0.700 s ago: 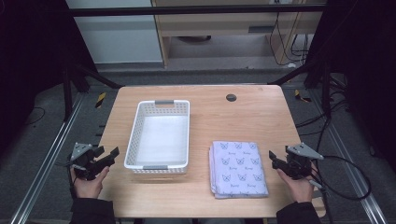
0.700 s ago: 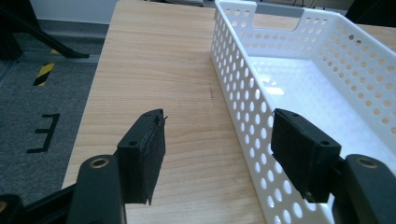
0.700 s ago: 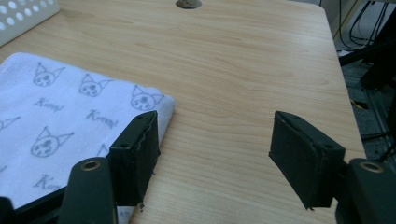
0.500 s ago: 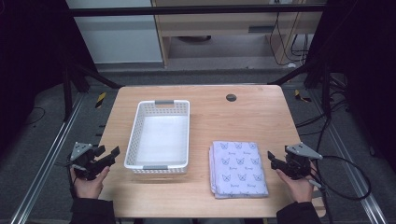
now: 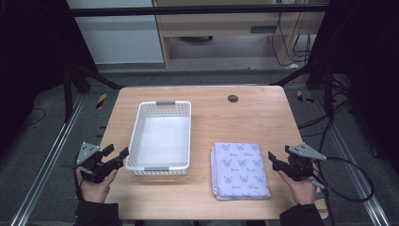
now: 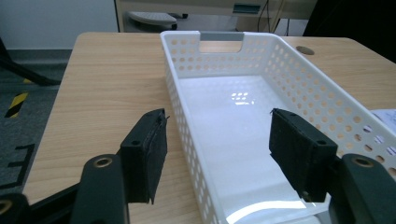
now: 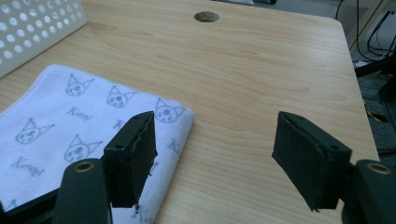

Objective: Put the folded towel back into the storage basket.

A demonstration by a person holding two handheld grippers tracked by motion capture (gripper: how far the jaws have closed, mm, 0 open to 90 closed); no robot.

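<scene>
A white perforated basket (image 5: 160, 136) stands empty on the left half of the wooden table (image 5: 249, 117). To its right lies a folded pale cloth (image 5: 240, 169) printed with cat faces. My left gripper (image 5: 117, 157) is open at the basket's near left corner; in the left gripper view its jaws straddle the basket's (image 6: 233, 116) near left wall. My right gripper (image 5: 274, 160) is open just right of the cloth. In the right gripper view its left jaw hangs over the corner of the cloth (image 7: 70, 126), and bare wood lies between the jaws.
A round cable hole (image 5: 232, 98) sits near the table's far edge. Metal rails run along the floor on both sides, and cables lie on the floor at the right. A cabinet stands behind the table.
My left gripper has edged slightly toward the basket's corner. The right gripper, the cloth and the basket stay where they were.
</scene>
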